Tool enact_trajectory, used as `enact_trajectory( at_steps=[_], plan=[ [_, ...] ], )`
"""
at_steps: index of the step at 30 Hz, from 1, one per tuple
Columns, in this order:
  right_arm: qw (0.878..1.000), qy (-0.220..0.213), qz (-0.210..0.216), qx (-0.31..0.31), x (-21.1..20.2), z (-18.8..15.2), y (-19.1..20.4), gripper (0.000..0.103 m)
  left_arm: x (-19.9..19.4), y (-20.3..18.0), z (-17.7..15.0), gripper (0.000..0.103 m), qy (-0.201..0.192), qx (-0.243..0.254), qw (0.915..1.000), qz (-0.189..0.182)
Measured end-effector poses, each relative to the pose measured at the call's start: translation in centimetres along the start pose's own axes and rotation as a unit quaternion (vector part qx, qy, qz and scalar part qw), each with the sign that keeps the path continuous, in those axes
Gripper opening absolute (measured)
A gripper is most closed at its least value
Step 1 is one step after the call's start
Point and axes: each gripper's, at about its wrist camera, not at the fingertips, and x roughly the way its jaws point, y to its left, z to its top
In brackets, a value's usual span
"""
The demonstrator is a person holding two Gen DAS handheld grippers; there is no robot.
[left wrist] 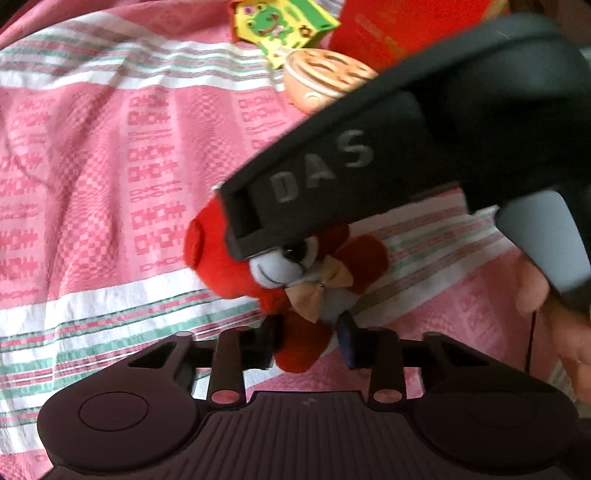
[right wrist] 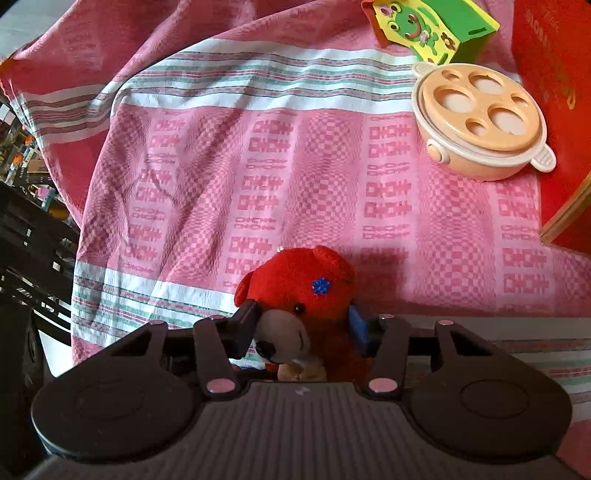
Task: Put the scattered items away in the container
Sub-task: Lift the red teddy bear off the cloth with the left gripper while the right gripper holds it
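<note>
A red plush bear with a pale muzzle and tan bow is held by both grippers above the pink patterned cloth. My left gripper is shut on the bear's lower body or leg. My right gripper is shut on the bear's head; in the left wrist view its black body reaches over the bear from the upper right. A red box stands at the far right.
A peach toy pot with a holed lid and a green-yellow frog box lie on the cloth at the far right. The cloth's left edge drops off to dark shelving.
</note>
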Motion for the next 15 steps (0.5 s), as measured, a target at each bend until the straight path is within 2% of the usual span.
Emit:
enact_trajectory(
  at_steps=[2,15],
  plan=[
    [1.0,0.0,-0.004,-0.009,-0.2,0.1,0.2,0.056,-0.3,-0.4,0.0,0.03,0.0,0.009,0.9999,0.007],
    [0.997,-0.027,0.01,-0.078,-4.3,1.1,0.5,0.056,-3.0,-3.1,2.1,0.03,-0.024,-0.014,0.9993,0.027]
  ],
)
